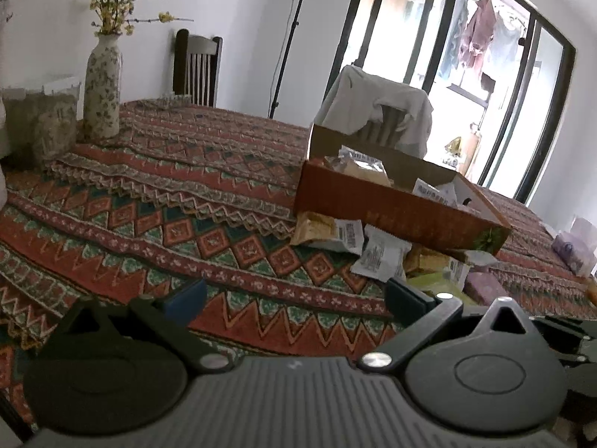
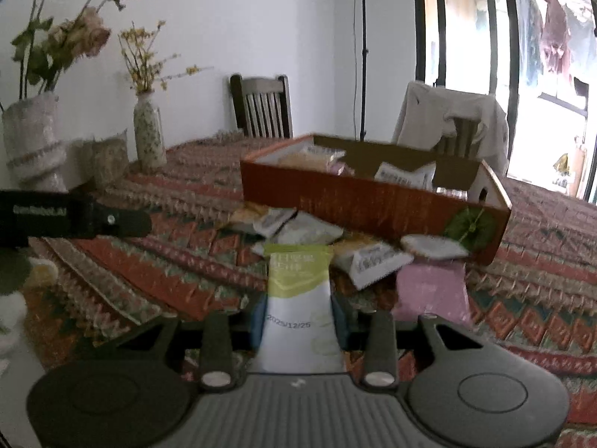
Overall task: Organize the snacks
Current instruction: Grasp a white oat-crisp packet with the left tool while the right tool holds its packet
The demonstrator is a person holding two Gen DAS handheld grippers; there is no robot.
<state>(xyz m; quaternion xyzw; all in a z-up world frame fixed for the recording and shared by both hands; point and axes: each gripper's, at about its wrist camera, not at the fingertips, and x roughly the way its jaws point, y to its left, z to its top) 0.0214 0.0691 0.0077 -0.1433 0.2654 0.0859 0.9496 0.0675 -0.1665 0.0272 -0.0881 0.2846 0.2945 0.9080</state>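
An orange cardboard box (image 1: 395, 216) (image 2: 369, 201) sits on the patterned tablecloth and holds several snack packets (image 1: 360, 166) (image 2: 405, 175). More packets (image 1: 380, 254) (image 2: 298, 229) lie loose in front of it, partly under its front edge. My right gripper (image 2: 298, 321) is shut on a green and white snack packet (image 2: 300, 298), held above the cloth just short of the pile. My left gripper (image 1: 294, 298) is open and empty over the cloth, left of the pile. A pink packet (image 2: 429, 287) lies to the right of the held one.
A flowered vase (image 1: 102, 86) (image 2: 149, 136) and a jar (image 1: 41, 123) stand at the back left. A larger white vase (image 2: 33, 142) stands further left. Two chairs (image 1: 196, 67) (image 1: 384, 112) stand behind the table. The left gripper's body (image 2: 71, 216) shows at the left edge.
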